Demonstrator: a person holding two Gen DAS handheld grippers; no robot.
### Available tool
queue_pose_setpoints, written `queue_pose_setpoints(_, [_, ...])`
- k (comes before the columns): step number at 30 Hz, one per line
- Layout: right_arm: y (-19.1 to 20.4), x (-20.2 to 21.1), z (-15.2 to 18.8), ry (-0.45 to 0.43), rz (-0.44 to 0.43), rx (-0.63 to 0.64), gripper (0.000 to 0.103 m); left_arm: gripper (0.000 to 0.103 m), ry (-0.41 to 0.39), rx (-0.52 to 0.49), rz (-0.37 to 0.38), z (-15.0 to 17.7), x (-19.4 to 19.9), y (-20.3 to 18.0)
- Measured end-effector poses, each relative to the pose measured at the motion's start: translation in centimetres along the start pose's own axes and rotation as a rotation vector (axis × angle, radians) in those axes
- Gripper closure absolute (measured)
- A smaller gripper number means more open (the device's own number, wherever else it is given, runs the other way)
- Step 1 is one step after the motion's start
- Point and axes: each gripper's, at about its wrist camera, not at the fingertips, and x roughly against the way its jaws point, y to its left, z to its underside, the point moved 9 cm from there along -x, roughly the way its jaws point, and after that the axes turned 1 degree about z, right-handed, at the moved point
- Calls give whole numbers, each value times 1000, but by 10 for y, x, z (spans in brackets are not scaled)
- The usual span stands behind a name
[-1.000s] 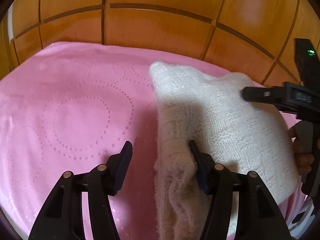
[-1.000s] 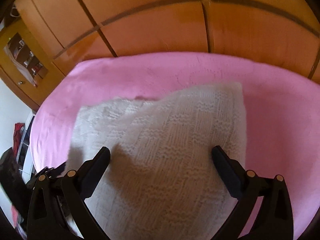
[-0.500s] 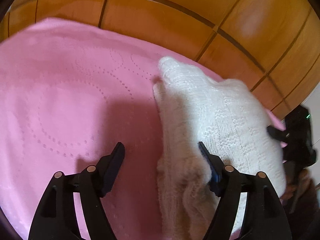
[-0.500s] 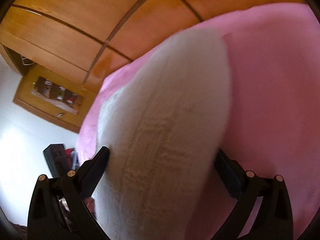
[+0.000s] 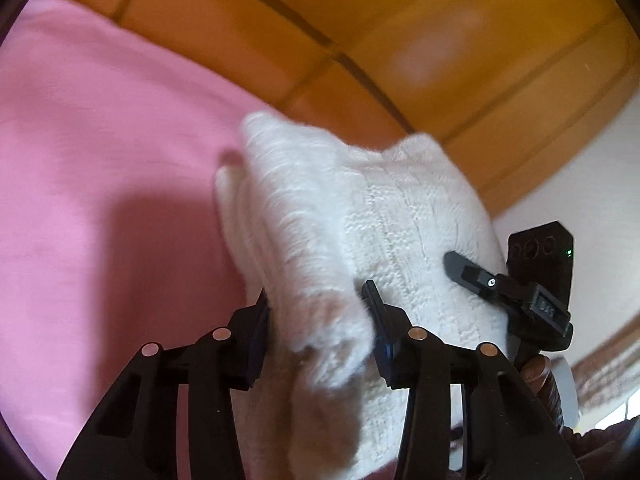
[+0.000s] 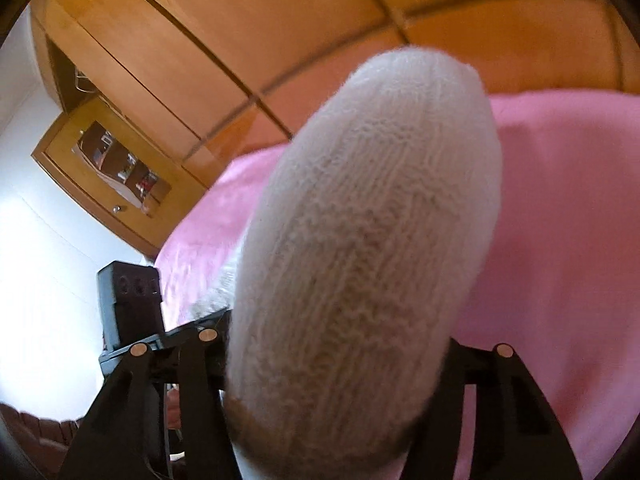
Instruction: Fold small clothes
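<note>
Closing from both sides, the left gripper (image 5: 320, 312) and right gripper (image 6: 336, 344) are clamped on a folded white knitted garment (image 5: 360, 216), held at centre frame above the pink bedspread (image 5: 100, 160).

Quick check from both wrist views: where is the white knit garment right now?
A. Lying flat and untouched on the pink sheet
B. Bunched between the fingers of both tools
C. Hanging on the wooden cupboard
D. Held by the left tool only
B: the white knit garment sits between the closing fingers of the left tool and fills the right tool.
</note>
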Motion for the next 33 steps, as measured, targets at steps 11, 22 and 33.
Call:
queue_pose_setpoints(11, [-139, 152, 0, -207, 221, -160, 45, 60, 231, -288, 87, 14, -163, -170])
queue_pose_setpoints(22, [-230, 211, 71, -296, 462, -397, 19, 48, 231, -550, -223, 46, -231, -195])
queue_pose_setpoints(33, [-183, 179, 64, -219, 725, -132, 38, 41, 137, -601, -423, 33, -235, -179])
